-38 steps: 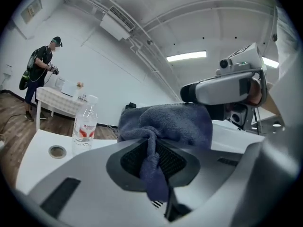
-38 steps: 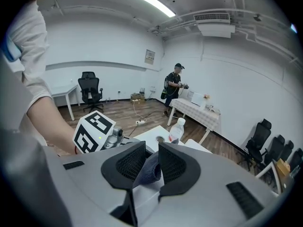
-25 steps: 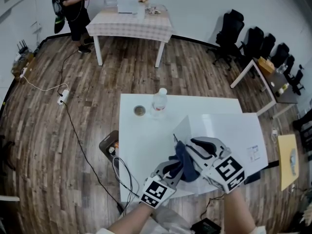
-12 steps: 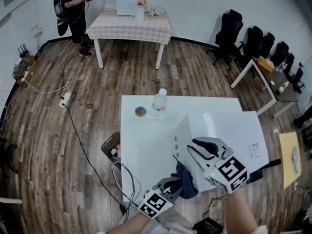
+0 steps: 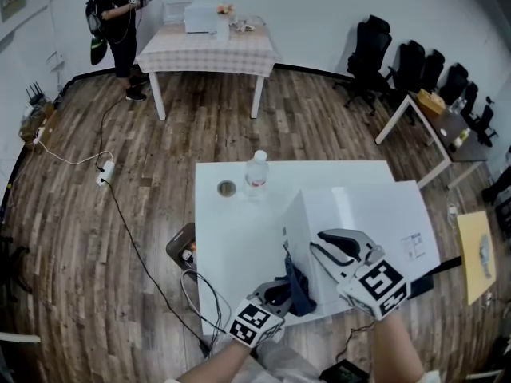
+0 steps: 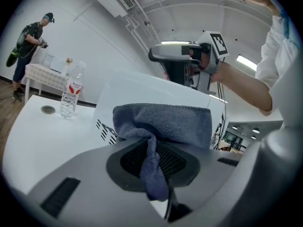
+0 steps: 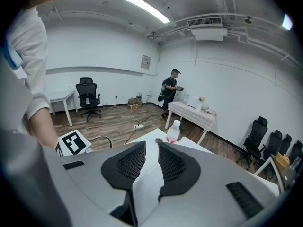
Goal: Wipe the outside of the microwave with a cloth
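Observation:
A white microwave (image 5: pixel 359 214) stands on the white table (image 5: pixel 231 238). My left gripper (image 5: pixel 281 292) is shut on a blue cloth (image 5: pixel 299 290) and holds it against the microwave's left side wall, low and near the front corner. In the left gripper view the cloth (image 6: pixel 163 124) bunches between the pads, in front of the microwave (image 6: pixel 128 86). My right gripper (image 5: pixel 317 242) hovers over the top front-left corner of the microwave. Its jaws stand a little apart with nothing between them; only the white microwave top (image 7: pixel 147 183) shows through the gap.
A water bottle (image 5: pixel 255 170) and a small round lid (image 5: pixel 227 188) stand at the table's far edge. Cables (image 5: pixel 200 294) and a dark box (image 5: pixel 182 250) lie on the floor to the left. A person (image 5: pixel 116 22) stands by a far table; chairs (image 5: pixel 399 62) line the right.
My left gripper has slid the cloth down the microwave's left side, from near the top corner to lower on the wall. The right gripper has stayed over the top.

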